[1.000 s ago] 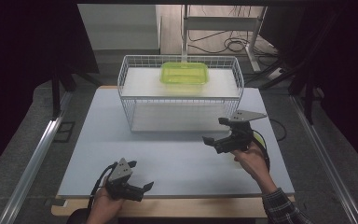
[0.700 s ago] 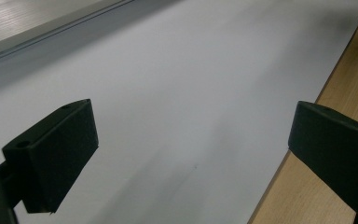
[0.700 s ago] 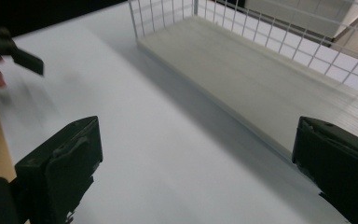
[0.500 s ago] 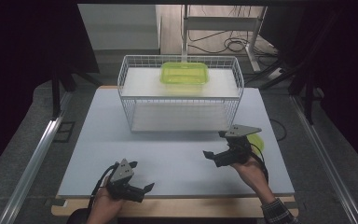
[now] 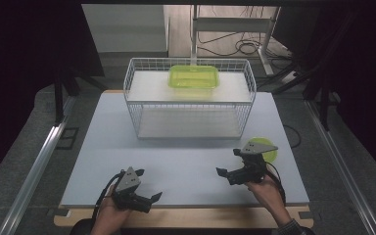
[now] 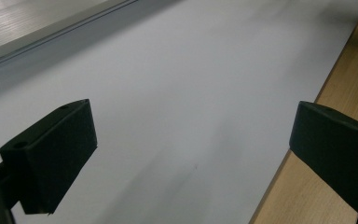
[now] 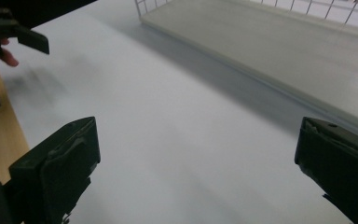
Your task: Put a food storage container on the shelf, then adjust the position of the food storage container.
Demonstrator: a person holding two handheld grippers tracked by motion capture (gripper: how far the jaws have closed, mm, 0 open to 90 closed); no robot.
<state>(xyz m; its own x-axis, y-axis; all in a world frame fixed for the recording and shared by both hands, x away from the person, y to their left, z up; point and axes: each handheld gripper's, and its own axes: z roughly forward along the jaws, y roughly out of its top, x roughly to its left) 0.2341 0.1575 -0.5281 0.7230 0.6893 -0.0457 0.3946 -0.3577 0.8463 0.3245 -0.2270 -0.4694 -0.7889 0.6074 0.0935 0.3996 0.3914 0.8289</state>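
Sitting in the wire basket [image 5: 248, 83]: one green tub [image 5: 194, 77].
Left gripper [image 5: 149, 200] and right gripper [image 5: 227, 164] both gape wide, holding nothing.

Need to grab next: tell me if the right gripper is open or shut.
Open: in the right gripper view, the right gripper has its jaws wide apart with bare table between them.

Left gripper [image 5: 149, 199], held low at the near edge, jaws spread wide with nothing between them. Right gripper [image 5: 229, 172], hand-held farther forward, jaws likewise wide apart, apparently pointing leftward.
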